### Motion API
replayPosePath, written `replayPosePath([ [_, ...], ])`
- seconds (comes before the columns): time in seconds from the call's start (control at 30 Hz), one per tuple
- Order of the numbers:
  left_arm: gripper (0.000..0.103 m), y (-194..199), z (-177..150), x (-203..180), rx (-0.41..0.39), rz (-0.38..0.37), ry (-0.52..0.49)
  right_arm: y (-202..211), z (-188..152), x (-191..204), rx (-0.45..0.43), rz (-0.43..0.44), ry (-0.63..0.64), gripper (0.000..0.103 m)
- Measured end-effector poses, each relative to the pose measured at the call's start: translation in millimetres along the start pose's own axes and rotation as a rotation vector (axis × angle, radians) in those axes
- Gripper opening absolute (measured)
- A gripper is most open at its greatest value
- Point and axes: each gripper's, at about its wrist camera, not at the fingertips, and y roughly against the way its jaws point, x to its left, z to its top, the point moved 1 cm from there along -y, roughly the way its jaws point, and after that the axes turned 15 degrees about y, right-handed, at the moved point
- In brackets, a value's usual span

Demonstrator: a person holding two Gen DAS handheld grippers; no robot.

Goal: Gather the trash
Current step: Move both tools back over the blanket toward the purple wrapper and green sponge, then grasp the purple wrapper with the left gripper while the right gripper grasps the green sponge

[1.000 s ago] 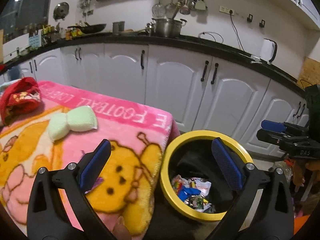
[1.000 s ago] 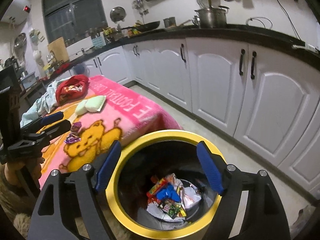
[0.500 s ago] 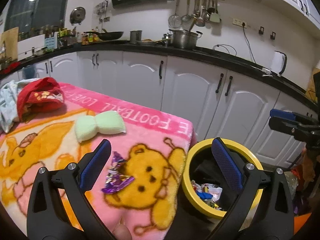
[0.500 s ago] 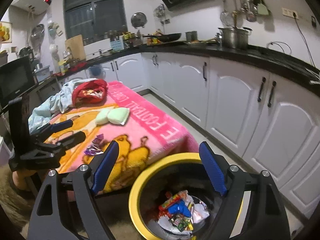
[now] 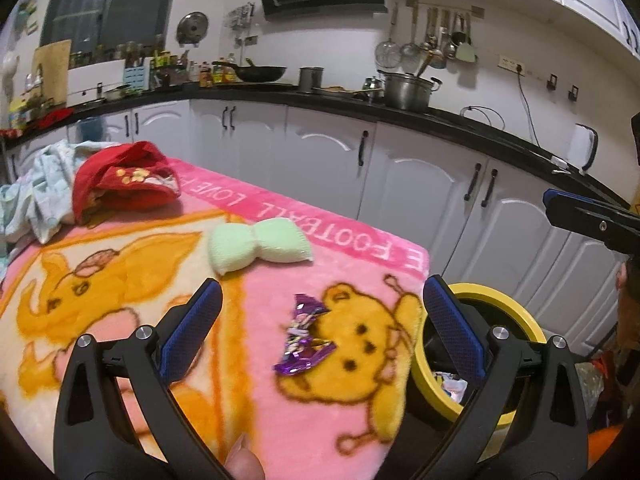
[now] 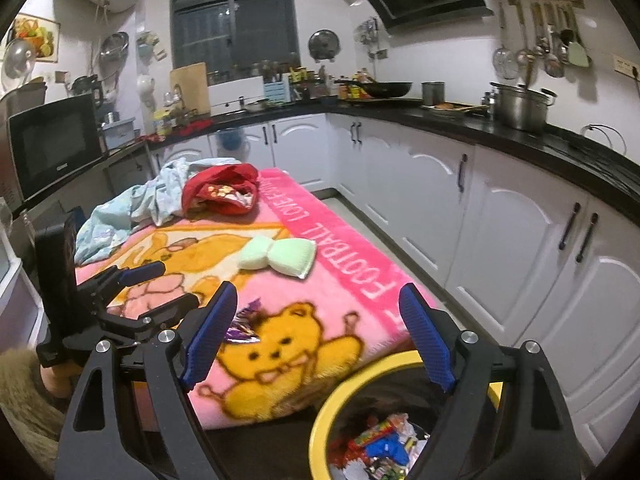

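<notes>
A crumpled purple wrapper (image 5: 303,338) lies on the pink bear blanket (image 5: 120,280), near the bear's face. My left gripper (image 5: 320,326) hovers over it, open and empty, the wrapper showing between its blue pads. In the right wrist view the same wrapper (image 6: 241,327) peeks out beside the left blue pad. My right gripper (image 6: 318,336) is open and empty, above the blanket's corner and the bin. The yellow-rimmed bin (image 6: 362,378) stands on the floor at the blanket's near corner, with several colourful wrappers (image 6: 384,446) inside. Its rim (image 5: 500,308) shows at the right of the left wrist view.
A pale green bow-shaped sponge (image 5: 260,246) lies mid-blanket, with a red cloth item (image 5: 124,182) and a light blue cloth (image 5: 36,192) further back. White cabinets (image 6: 500,232) under a black counter wrap around the far side. A microwave (image 6: 52,142) sits left.
Both views have swung left from the bin toward the blanket and risen. The purple wrapper now sits between the left gripper's pads. Both grippers stay open.
</notes>
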Motion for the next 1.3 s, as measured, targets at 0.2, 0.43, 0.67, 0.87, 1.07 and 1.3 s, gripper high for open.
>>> replayPosePath([
  [0.2,0.092,-1.8,-1.9,22.3,0.017,0.032,0.027,-25.5,10.1,12.5,0.019,0.029,0.028,0.081],
  [0.43,0.092,-16.2,-6.9,40.5,0.073,0.046,0.06,-73.6,19.6,12.5,0.072,0.071,0.023,0.081],
  [0.67,0.078,-33.0,-14.8,43.2,0.133,0.008,0.074,-133.2,27.5,16.5,0.137,0.085,0.038,0.081],
  [0.87,0.065,-52.7,-21.2,45.9,0.201,-0.033,0.097,-181.2,33.2,16.6,0.182,0.104,0.043,0.08],
  [1.07,0.059,-72.5,-25.0,48.3,0.262,-0.068,0.126,-235.6,33.7,11.2,0.24,0.13,0.01,0.08],
  [1.3,0.049,-91.3,-31.3,45.5,0.329,-0.085,0.124,-288.9,33.8,4.7,0.299,0.166,-0.048,0.08],
])
